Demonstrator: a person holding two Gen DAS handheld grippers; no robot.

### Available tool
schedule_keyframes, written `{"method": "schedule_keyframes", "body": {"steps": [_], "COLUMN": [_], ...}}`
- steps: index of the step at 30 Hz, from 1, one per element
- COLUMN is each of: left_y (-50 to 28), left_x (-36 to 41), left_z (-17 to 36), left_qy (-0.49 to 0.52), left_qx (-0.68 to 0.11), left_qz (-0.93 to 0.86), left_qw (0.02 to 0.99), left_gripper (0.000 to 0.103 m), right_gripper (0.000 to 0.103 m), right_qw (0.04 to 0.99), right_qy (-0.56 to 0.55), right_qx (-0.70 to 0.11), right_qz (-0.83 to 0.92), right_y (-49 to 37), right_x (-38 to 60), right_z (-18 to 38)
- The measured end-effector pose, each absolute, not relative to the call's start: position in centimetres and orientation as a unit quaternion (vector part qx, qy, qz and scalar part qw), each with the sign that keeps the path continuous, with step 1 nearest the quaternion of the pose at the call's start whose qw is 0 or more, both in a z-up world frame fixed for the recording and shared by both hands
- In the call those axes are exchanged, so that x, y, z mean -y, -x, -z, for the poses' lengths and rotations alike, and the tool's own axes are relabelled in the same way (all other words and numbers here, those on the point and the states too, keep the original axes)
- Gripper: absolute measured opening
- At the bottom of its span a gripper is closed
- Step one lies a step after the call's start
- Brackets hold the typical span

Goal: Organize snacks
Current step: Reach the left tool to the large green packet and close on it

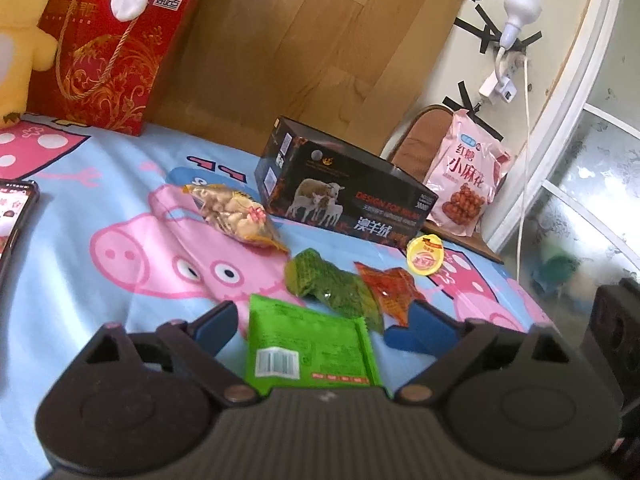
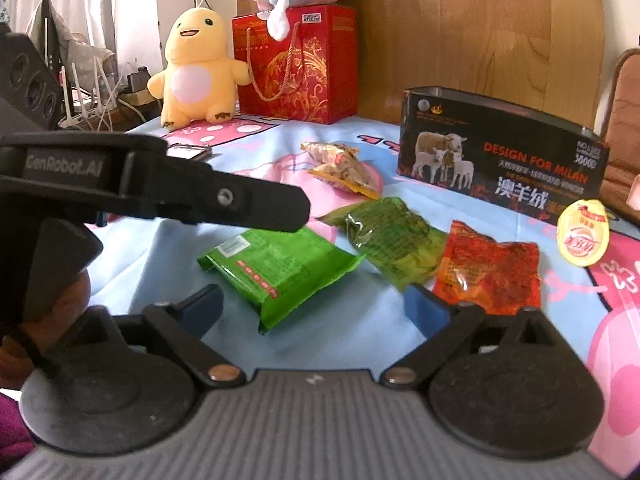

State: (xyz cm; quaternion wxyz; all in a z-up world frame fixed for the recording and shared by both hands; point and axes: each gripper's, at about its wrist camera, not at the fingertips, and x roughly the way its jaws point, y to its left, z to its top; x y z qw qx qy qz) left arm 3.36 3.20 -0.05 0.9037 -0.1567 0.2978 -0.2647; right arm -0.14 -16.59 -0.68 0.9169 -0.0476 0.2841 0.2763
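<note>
My left gripper (image 1: 320, 326) stands open over the cartoon bedsheet, and a bright green snack packet (image 1: 308, 344) lies flat between its blue fingers without touching them. The right gripper (image 2: 316, 308) is open too, just short of that packet (image 2: 280, 268). Beyond lie a dark green packet (image 1: 332, 284), a red packet (image 1: 390, 288), a clear bag of pale snacks (image 1: 236, 216) and a yellow jelly cup (image 1: 426, 256). An open black box (image 1: 344, 196) with sheep printed on it stands behind them. In the right wrist view the left gripper's black body (image 2: 160, 184) hangs over the bright green packet.
A pink snack bag (image 1: 466, 184) leans on a chair beside the bed. A red gift bag (image 2: 296, 64) and a yellow plush toy (image 2: 196, 68) stand against the wooden headboard. A phone (image 1: 16, 216) lies at the left edge. A person's hand (image 2: 68, 300) holds the left gripper.
</note>
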Motion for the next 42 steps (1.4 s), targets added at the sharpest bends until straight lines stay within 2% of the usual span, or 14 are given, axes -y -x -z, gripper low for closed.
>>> {"method": "schedule_keyframes", "body": {"steps": [4,8,10,13,17,26,42], "left_y": [-3.4,-3.2,-3.0,-2.8,-3.2,-3.4,-3.7], "left_x": [-3.1,-2.3,-1.8,-1.7,-2.2,-2.4,-2.8], "left_z": [0.1,0.0,-0.1,-0.2,0.0,0.1,0.2], "left_qy": [0.159,0.136,0.12,0.115,0.135,0.145,0.164], "left_qx": [-0.301,-0.303,-0.302,-0.298,-0.301,-0.303,-0.309], "left_qz": [0.275,0.286,0.291,0.295,0.302,0.301,0.298], "left_qw": [0.899,0.899,0.9,0.901,0.894,0.893,0.888], "left_gripper": [0.082,0.082,0.082,0.082,0.089,0.093,0.096], "right_gripper": [0.08,0.065,0.053,0.052,0.052,0.054,0.058], "right_qw": [0.916,0.914,0.911,0.911,0.91,0.909,0.908], "right_qy": [0.056,0.066,0.072,0.071,0.07,0.066,0.064], "right_qx": [-0.28,-0.275,-0.272,-0.271,-0.272,-0.274,-0.275], "right_qz": [-0.283,-0.292,-0.302,-0.304,-0.304,-0.307,-0.309], "right_y": [0.3,0.5,0.7,0.7,0.6,0.5,0.6], "right_x": [16.4,16.1,15.9,15.9,15.9,15.9,15.8], "right_z": [0.7,0.6,0.6,0.5,0.5,0.5,0.6]}}
